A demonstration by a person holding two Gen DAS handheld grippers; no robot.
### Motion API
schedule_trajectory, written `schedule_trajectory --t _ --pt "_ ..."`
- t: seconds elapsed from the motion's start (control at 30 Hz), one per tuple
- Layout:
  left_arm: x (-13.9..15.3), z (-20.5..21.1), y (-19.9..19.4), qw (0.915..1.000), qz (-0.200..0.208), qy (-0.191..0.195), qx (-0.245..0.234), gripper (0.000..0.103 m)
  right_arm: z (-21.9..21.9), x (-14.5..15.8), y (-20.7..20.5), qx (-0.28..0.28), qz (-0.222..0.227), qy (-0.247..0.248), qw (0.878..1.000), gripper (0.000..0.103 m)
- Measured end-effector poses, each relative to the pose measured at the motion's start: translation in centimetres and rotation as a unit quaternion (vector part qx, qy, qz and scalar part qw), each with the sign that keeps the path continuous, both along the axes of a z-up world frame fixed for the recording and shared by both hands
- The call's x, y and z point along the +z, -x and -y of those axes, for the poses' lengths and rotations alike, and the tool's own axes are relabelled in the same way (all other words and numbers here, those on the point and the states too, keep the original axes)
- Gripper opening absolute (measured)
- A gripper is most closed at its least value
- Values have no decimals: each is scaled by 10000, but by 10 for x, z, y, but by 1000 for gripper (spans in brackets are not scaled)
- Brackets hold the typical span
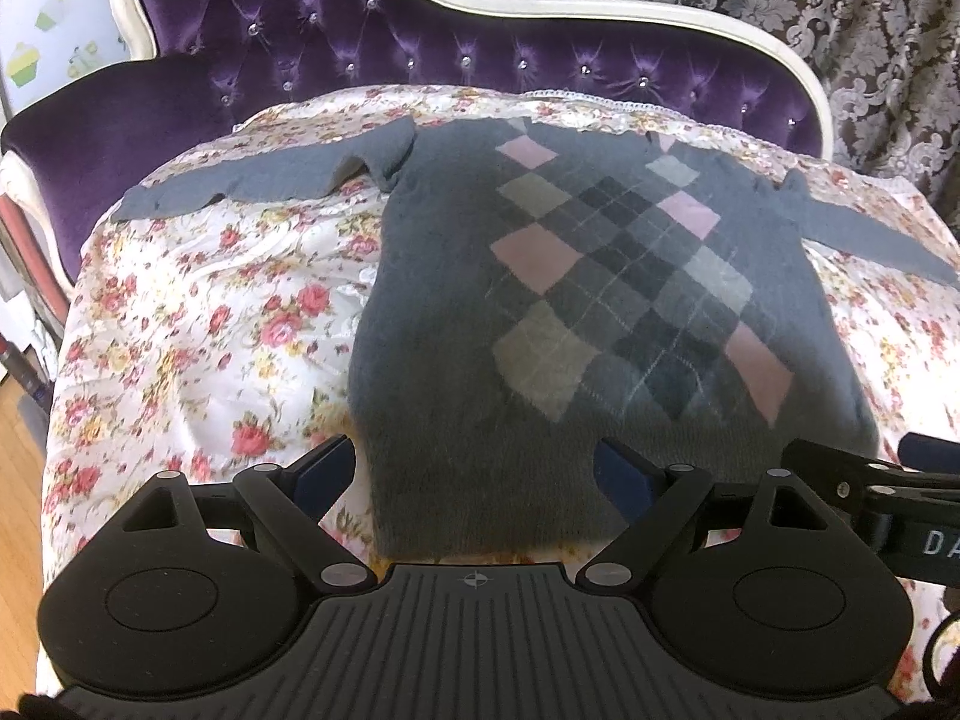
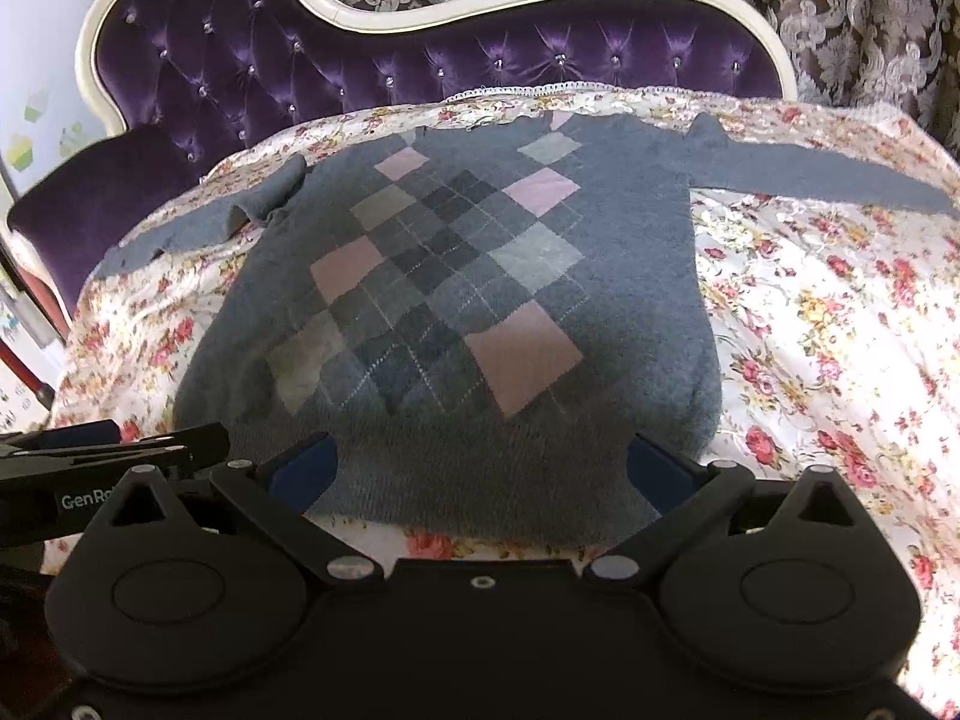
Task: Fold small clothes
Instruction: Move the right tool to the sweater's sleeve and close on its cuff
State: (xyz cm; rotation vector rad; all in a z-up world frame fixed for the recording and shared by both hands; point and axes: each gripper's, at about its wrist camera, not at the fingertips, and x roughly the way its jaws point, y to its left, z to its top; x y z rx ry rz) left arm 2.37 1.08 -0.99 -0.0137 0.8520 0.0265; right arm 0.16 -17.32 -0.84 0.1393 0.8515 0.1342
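Note:
A small grey sweater with a pink and grey argyle front lies flat, face up, on a floral sheet, both sleeves spread out sideways; it also shows in the right wrist view. My left gripper is open, its jaws wide apart over the sweater's near hem on the left side. My right gripper is open, its jaws wide apart over the hem on the right side. Neither holds cloth. The right gripper's body shows at the right edge of the left wrist view.
The floral sheet covers a couch with a purple tufted back and a cream frame. Patterned curtains hang behind. Wooden floor lies at the left.

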Motion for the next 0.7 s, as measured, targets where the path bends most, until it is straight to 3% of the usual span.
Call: schedule_trajectory --t 0.23,0.4,0.67,0.7 --pt "4 6 -28 9991 353 -58 -231 87 31 5 -22 -113 129 -524 9985 102" --pt "3 10 -58 9974 618 140 -347 87 76 9 -51 -203 363 -954 9946 102" --pt "-17 21 -106 9965 747 -334 -140 87 183 1 -117 -1213 401 -785 9887 101" --pt "-21 21 -111 9970 692 -307 -148 87 199 -2 -126 -1355 417 -726 9872 97"
